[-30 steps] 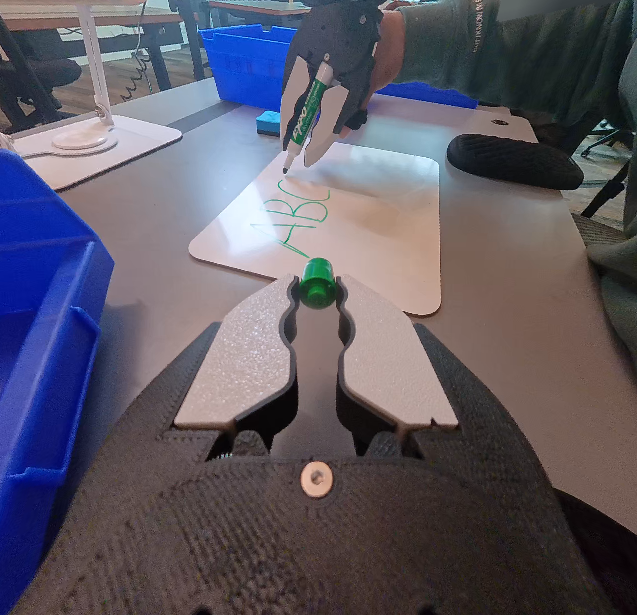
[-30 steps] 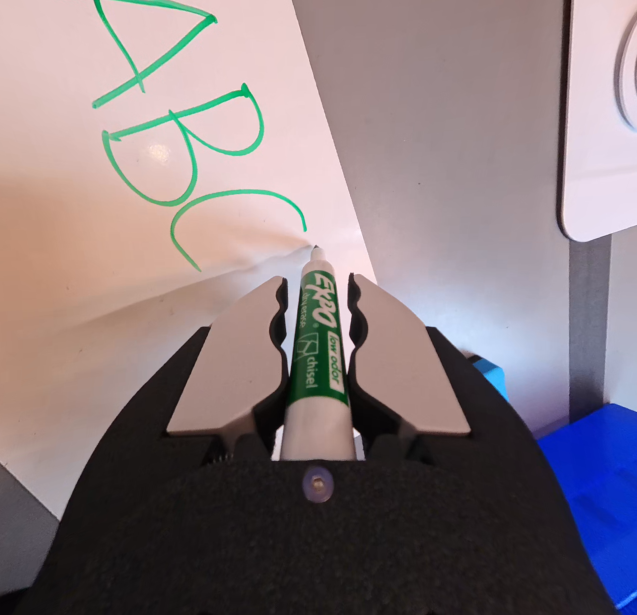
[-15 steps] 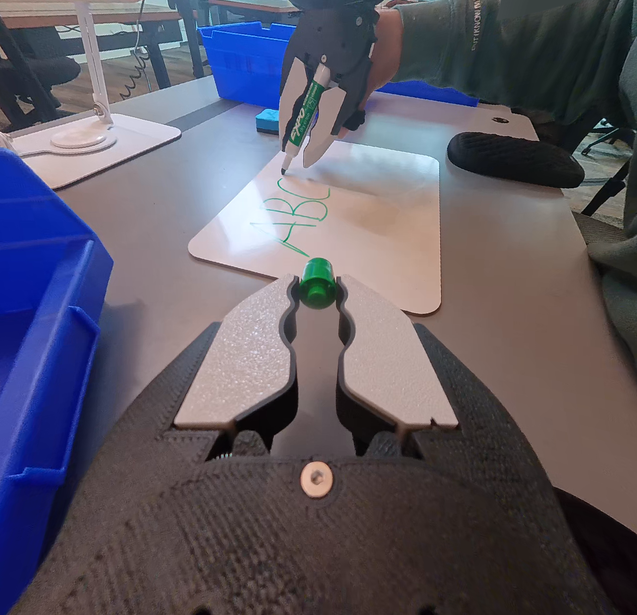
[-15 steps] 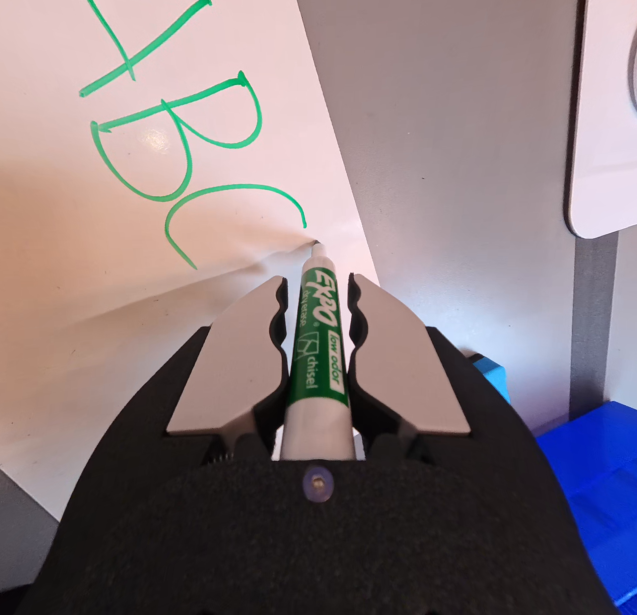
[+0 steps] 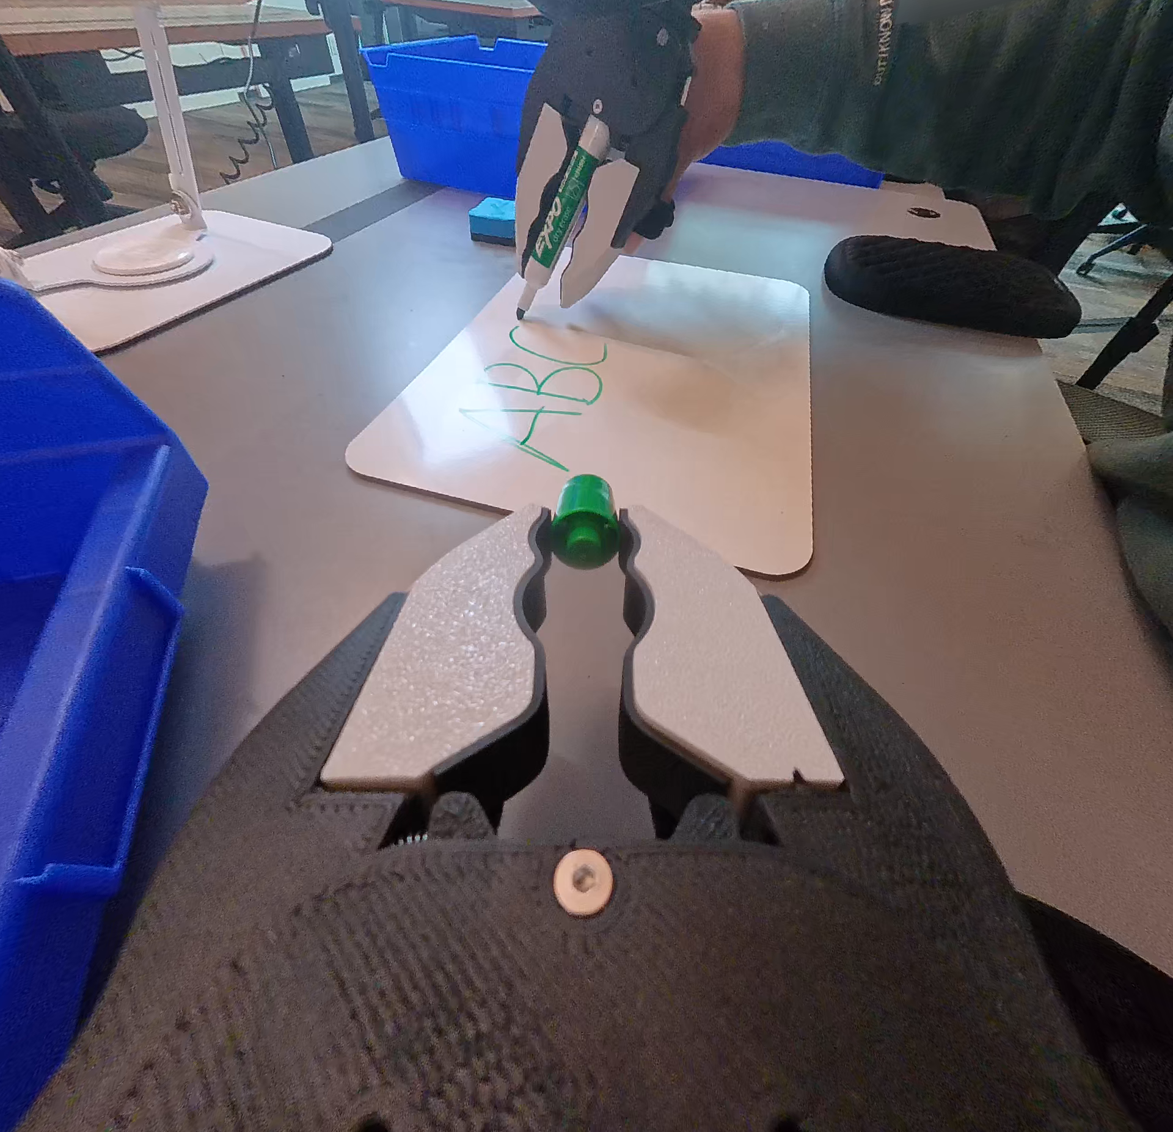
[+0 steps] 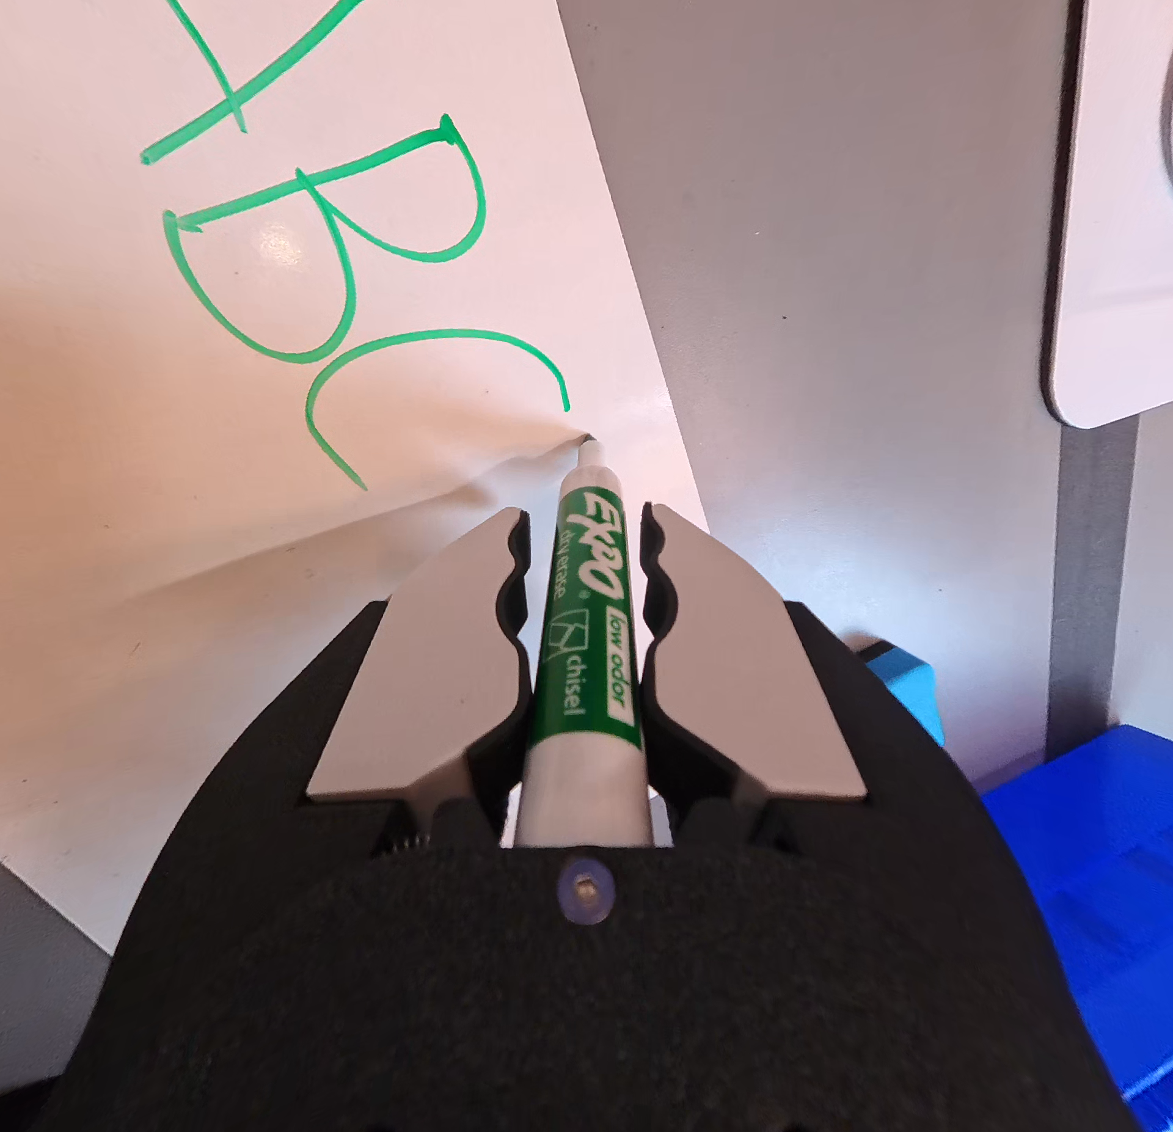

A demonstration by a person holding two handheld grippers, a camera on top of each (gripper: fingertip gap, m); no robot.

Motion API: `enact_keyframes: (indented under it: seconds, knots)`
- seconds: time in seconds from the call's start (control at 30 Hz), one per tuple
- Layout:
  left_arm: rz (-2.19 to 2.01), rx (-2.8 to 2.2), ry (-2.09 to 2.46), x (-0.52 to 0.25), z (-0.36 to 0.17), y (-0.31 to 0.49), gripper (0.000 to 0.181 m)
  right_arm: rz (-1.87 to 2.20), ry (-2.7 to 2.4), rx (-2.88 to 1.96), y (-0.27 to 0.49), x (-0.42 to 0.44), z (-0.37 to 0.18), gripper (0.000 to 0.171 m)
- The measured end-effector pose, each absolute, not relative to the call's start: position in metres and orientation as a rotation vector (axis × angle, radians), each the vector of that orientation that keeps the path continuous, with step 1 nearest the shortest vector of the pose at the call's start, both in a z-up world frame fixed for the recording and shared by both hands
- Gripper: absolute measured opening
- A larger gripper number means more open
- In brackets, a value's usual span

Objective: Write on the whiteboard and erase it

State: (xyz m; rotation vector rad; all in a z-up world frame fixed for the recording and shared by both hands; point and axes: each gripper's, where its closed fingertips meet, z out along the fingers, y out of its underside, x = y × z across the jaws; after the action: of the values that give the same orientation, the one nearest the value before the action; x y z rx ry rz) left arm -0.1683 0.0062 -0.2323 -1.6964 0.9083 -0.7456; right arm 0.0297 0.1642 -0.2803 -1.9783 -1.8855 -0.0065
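A white whiteboard (image 5: 698,441) lies flat on the grey table, with green handwritten letters (image 5: 546,397) along its left side. My right gripper (image 6: 584,511) is shut on a green-labelled marker (image 6: 587,625). The marker tip (image 6: 589,441) rests at the board (image 6: 127,530) just past the last letter, near the board's edge. The right gripper (image 5: 546,286) and marker (image 5: 562,213) also show in the left wrist view, at the board's far left corner. My left gripper (image 5: 584,514) is shut on the green marker cap (image 5: 584,521), held over the board's near edge.
A blue eraser (image 5: 492,216) lies behind the board, also in the right wrist view (image 6: 907,682). Blue bins stand at the near left (image 5: 82,594) and far back (image 5: 444,111). A white lamp base (image 5: 152,257) sits at the left, a black wrist rest (image 5: 946,286) at the right.
The right gripper and marker have shifted slightly beyond the last letter; no new stroke has appeared. The left gripper and the cap have stayed still.
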Motion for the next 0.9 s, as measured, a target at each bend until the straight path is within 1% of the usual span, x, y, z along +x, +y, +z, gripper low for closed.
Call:
enact_keyframes:
  seconds: [0.17, 0.43, 0.53, 0.67, 0.9]
  knots:
    - [-0.737, -1.695, 0.915, -0.168, -0.232, 0.006, 0.02, 0.02, -1.897, -2.0, 0.155, 0.033, -0.281, 0.034]
    - [-0.737, -1.694, 0.922, -0.167, -0.233, 0.005, 0.02, 0.085, -1.982, -2.013, 0.109, 0.042, -0.279, 0.034]
    - [-0.737, -1.694, 0.921, -0.167, -0.233, 0.005, 0.02, 0.112, -1.951, -2.011, 0.116, 0.039, -0.275, 0.034]
    - [-0.731, -1.693, 0.918, -0.168, -0.232, 0.005, 0.02, 0.094, -1.878, -2.004, 0.144, 0.037, -0.268, 0.034]
    - [-0.741, -1.698, 0.912, -0.169, -0.232, 0.006, 0.02, 0.093, -1.871, -2.004, 0.162, 0.029, -0.272, 0.034]
